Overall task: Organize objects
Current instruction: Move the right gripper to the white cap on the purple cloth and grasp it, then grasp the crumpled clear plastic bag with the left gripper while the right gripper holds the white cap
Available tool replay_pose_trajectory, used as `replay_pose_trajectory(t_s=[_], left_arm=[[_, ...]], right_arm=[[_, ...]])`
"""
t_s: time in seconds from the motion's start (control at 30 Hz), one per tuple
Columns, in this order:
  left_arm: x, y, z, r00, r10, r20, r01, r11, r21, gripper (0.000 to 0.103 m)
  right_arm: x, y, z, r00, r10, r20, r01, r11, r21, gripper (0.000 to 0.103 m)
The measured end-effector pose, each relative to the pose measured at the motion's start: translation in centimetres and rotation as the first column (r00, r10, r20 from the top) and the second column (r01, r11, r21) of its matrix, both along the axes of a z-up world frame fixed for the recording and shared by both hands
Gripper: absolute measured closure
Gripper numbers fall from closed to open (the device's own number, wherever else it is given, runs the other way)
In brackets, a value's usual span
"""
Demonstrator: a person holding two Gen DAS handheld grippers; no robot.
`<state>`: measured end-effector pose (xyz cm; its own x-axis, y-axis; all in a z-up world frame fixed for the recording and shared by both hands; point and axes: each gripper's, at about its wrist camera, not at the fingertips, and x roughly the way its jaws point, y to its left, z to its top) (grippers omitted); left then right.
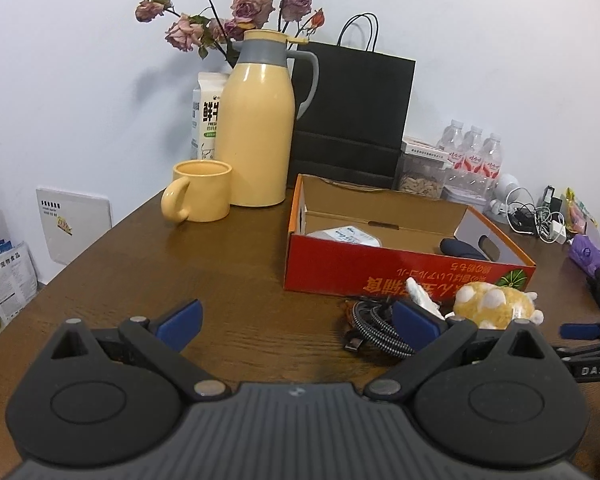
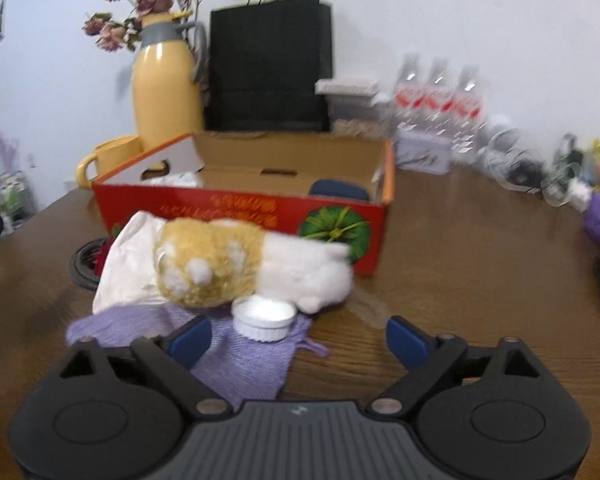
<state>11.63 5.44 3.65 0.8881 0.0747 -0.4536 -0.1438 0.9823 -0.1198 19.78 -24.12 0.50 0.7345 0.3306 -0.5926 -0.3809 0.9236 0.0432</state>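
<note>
An open red cardboard box (image 1: 380,276) (image 2: 236,216) holds a white packet (image 1: 348,236) and a dark blue object (image 2: 338,190). In front of it lie a tan and white plush toy (image 2: 220,260) (image 1: 496,304), a crumpled white bag (image 2: 128,264), a coiled braided cable (image 1: 376,320), a small white ribbed dish (image 2: 264,316) and a purple cloth (image 2: 244,364). My right gripper (image 2: 298,334) is open just short of the dish and toy, with nothing held. My left gripper (image 1: 296,316) is open over bare table, its right finger beside the cable.
A yellow thermos jug (image 1: 256,120), yellow mug (image 1: 200,192), milk carton, dried roses and black paper bag (image 1: 352,112) stand behind the box. Water bottles (image 1: 472,156), a clear jar and a tangle of chargers (image 1: 536,216) line the back right. The table edge runs along the left.
</note>
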Motion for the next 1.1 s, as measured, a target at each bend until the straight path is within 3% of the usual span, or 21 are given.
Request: replay_pose_trajectory(t_s=[0.1,0.2,0.3,0.8,1.1], left_arm=[[0.1,-0.1,-0.1,1.000,0.000,-0.004,0.000,1.000,-0.002,0.000],[0.2,-0.3,-0.1,1.000,-0.005,-0.006,0.005,1.000,0.001,0.000],[0.1,-0.6,-0.2,1.000,-0.010,-0.005,0.010,1.000,-0.001,0.000],[0.1,-2.0,-0.4,0.999,-0.036,-0.009,0.036,0.999,0.002,0.000],[-0.6,-4.5,-1.7,0.995,-0.099,-0.024,0.099,0.995,0.018,0.000]], right_arm=[[1.0,0.8,-0.5,0.999,0.034,-0.026,-0.034,0.999,0.005,0.030],[1.7,1.4,-0.6,0.998,0.057,-0.028,-0.056,0.998,0.015,0.040],[2.0,1.7,-0.8,0.998,0.055,-0.030,-0.054,0.998,0.022,0.063],[-1.5,0.4,0.0,0.995,0.023,0.095,-0.027,0.999,0.040,0.064],[-4.2,-1.3,1.3,0.988,0.017,0.152,-0.024,0.999,0.047,0.064]])
